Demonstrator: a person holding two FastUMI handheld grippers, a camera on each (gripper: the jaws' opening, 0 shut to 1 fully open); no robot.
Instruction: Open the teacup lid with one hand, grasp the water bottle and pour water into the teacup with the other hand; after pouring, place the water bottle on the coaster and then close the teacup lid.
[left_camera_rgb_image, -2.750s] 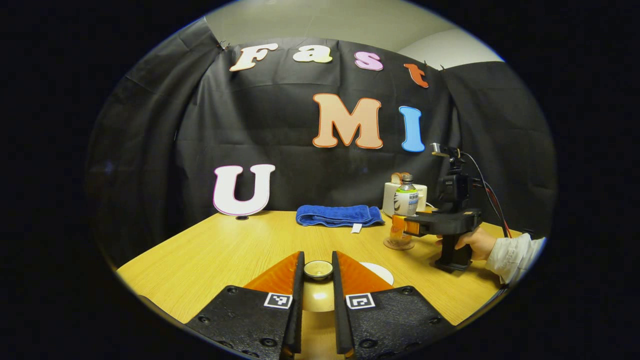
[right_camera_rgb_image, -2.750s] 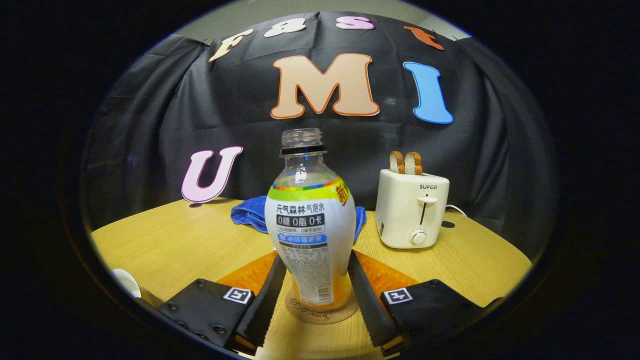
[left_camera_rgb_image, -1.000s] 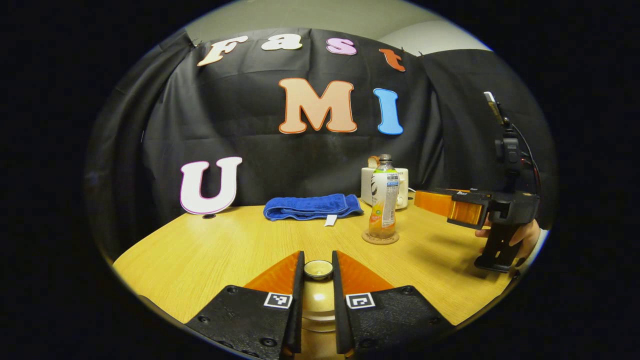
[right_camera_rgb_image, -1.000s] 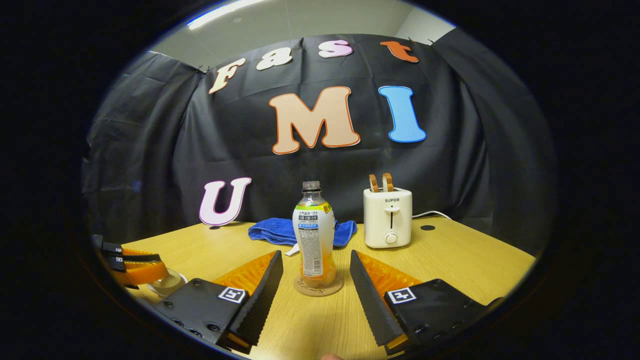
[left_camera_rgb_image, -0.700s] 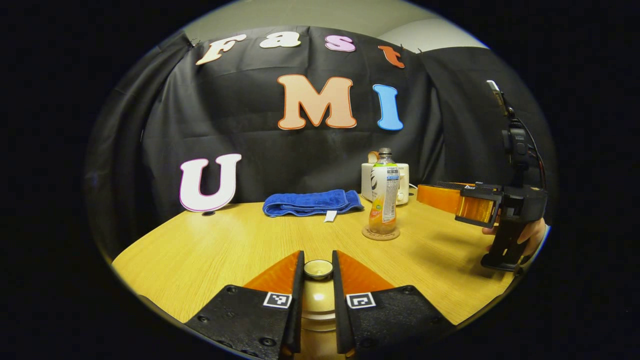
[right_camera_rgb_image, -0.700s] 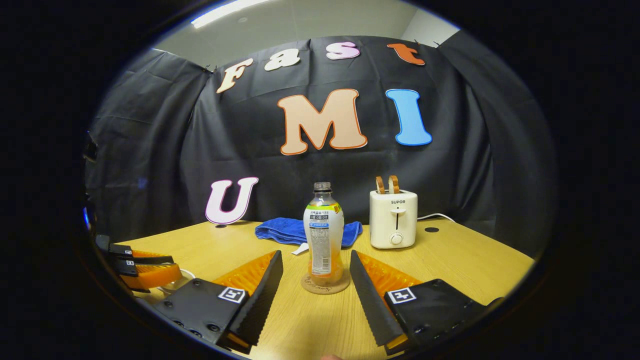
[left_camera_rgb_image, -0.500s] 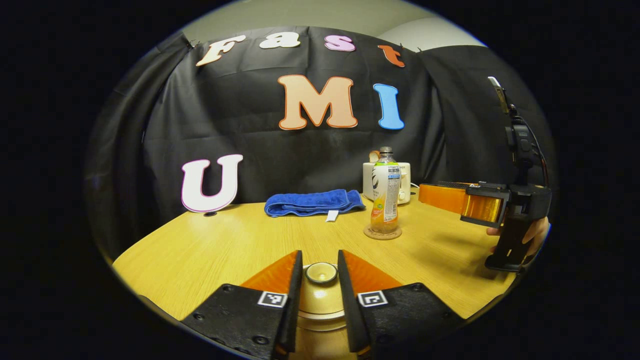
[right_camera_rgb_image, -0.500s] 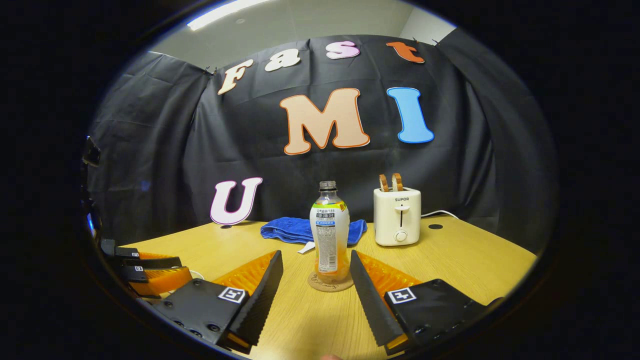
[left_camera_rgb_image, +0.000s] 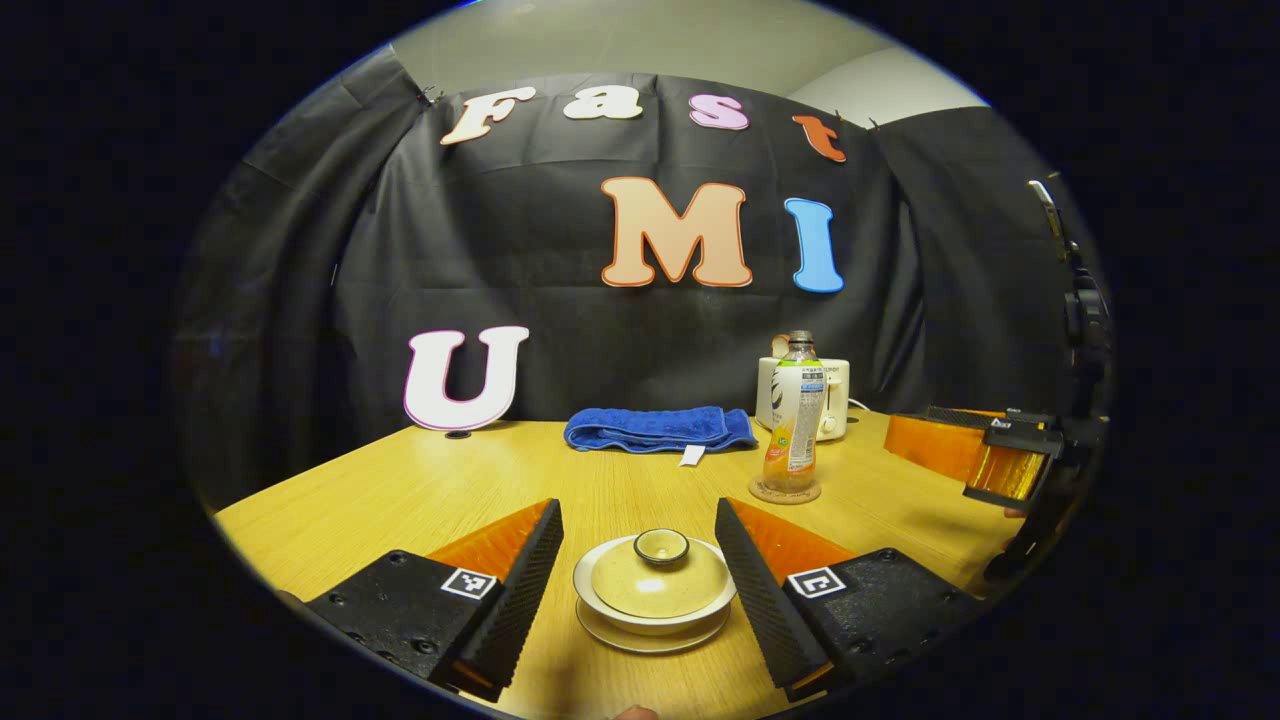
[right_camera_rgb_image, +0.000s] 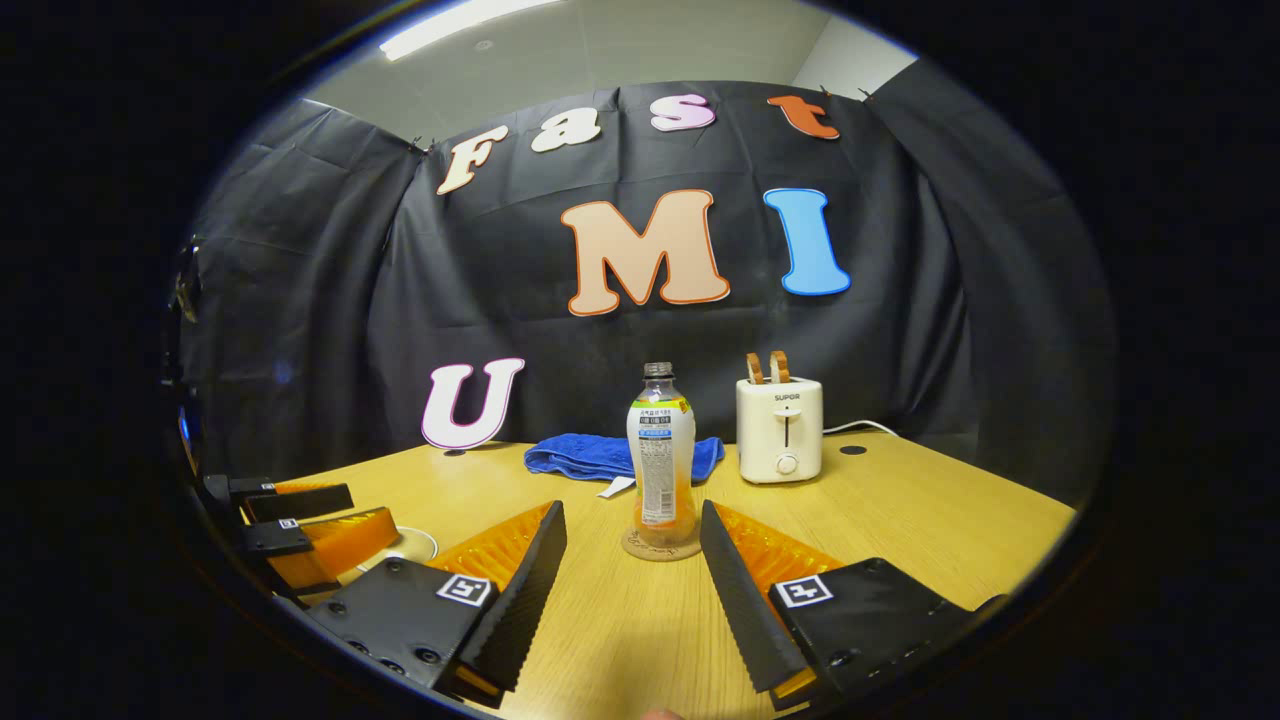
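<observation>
At lower centre, our left gripper (left_camera_rgb_image: 638, 535) gapes around the lidded teacup (left_camera_rgb_image: 655, 588).
Our right gripper (right_camera_rgb_image: 632, 535) spreads empty, water bottle (right_camera_rgb_image: 660, 462) upright on coaster (right_camera_rgb_image: 662, 546).

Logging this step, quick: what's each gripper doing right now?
Left gripper: open, holding nothing, lidded teacup between its fingers.
Right gripper: open, empty, water bottle ahead.

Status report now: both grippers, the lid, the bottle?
Both grippers open, left gripper, right gripper. Lid on teacup. Bottle on coaster. Nothing in the way.

teacup (left_camera_rgb_image: 655, 592): lid (left_camera_rgb_image: 660, 573) on, table (left_camera_rgb_image: 420, 490) front | water bottle (right_camera_rgb_image: 661, 462): on coaster (right_camera_rgb_image: 661, 546) | towel (right_camera_rgb_image: 590, 456), toaster (right_camera_rgb_image: 779, 430): behind
</observation>
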